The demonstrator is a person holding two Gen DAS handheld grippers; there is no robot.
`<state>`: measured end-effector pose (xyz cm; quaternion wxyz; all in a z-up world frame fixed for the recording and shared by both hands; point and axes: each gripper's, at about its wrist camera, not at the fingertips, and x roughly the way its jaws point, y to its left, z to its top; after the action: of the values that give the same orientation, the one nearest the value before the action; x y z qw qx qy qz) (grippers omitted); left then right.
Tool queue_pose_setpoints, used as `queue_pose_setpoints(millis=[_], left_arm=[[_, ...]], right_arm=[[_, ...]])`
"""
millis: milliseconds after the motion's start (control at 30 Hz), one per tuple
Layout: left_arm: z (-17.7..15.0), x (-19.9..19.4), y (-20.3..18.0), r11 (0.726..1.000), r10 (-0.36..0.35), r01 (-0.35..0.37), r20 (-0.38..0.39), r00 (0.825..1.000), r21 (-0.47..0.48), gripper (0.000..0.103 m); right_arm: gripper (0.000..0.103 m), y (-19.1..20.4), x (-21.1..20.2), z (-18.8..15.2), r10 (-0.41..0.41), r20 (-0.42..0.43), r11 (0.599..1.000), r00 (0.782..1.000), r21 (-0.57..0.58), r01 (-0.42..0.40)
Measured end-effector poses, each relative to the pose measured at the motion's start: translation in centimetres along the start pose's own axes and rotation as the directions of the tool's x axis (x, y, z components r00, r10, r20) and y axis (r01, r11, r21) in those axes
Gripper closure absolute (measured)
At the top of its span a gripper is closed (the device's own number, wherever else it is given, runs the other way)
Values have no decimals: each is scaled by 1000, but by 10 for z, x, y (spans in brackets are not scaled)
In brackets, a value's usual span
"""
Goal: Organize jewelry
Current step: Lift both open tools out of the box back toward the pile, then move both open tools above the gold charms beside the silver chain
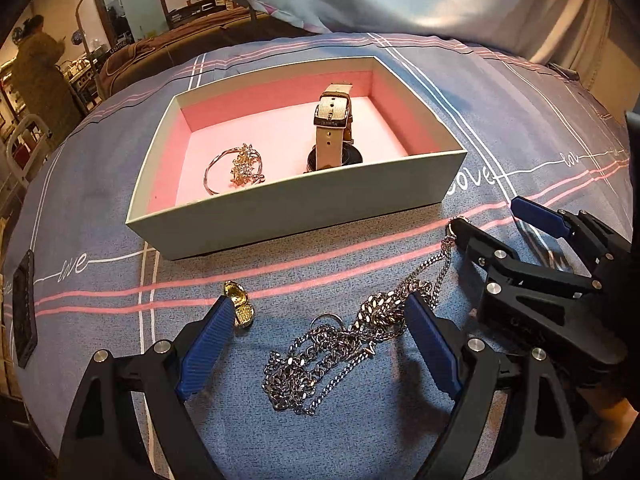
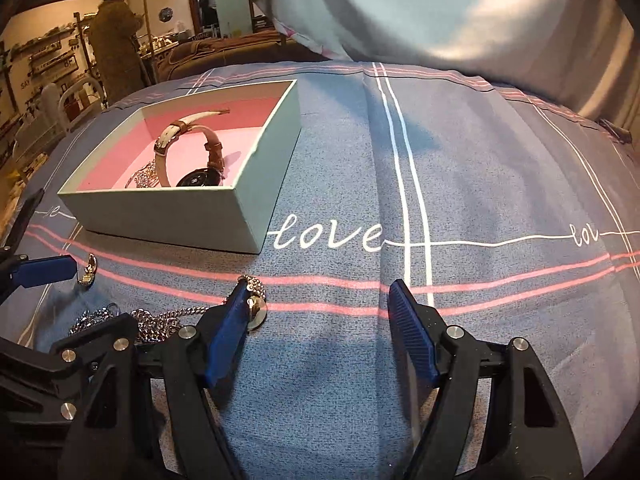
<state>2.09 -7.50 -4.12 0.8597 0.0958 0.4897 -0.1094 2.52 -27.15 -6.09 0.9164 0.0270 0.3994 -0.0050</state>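
Note:
An open box (image 1: 304, 204) with a pink lining sits on the blue bedspread; it holds a watch (image 1: 334, 128) and a gold floral bangle (image 1: 240, 166). A silver chain (image 1: 332, 352) lies piled in front of the box, between the open fingers of my left gripper (image 1: 320, 336). A gold ring (image 1: 240, 304) lies by the left fingertip. My right gripper (image 2: 320, 328) is open; its left finger (image 2: 228, 328) touches the chain's end (image 2: 254, 292). In the right wrist view the box (image 2: 192, 208) stands at the left and the ring (image 2: 89, 270) lies in front of it.
The bedspread (image 2: 480, 184) has pink and white stripes and "love" lettering. A pale duvet (image 2: 440, 4) is heaped behind. A dark flat object (image 1: 24, 308) lies at the left bed edge. A person (image 2: 114, 44) stands far back in the room.

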Motion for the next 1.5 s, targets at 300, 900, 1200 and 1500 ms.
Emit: queue_pose_setpoints(millis=[300, 900, 1200, 1500], left_arm=[[2, -7, 9, 999, -30, 31, 17, 999, -34, 18], [-33, -35, 102, 983, 36, -32, 21, 999, -180, 18], [-37, -25, 98, 986, 27, -26, 6, 1000, -164, 18], [-40, -38, 121, 973, 57, -53, 14, 998, -225, 18]], right_arm=[[36, -2, -4, 9, -12, -30, 999, 999, -30, 11], [43, 82, -37, -21, 113, -30, 957, 993, -266, -117], [35, 91, -41, -20, 130, -81, 932, 988, -331, -149], [31, 114, -12, -10, 47, -73, 930, 996, -361, -70]])
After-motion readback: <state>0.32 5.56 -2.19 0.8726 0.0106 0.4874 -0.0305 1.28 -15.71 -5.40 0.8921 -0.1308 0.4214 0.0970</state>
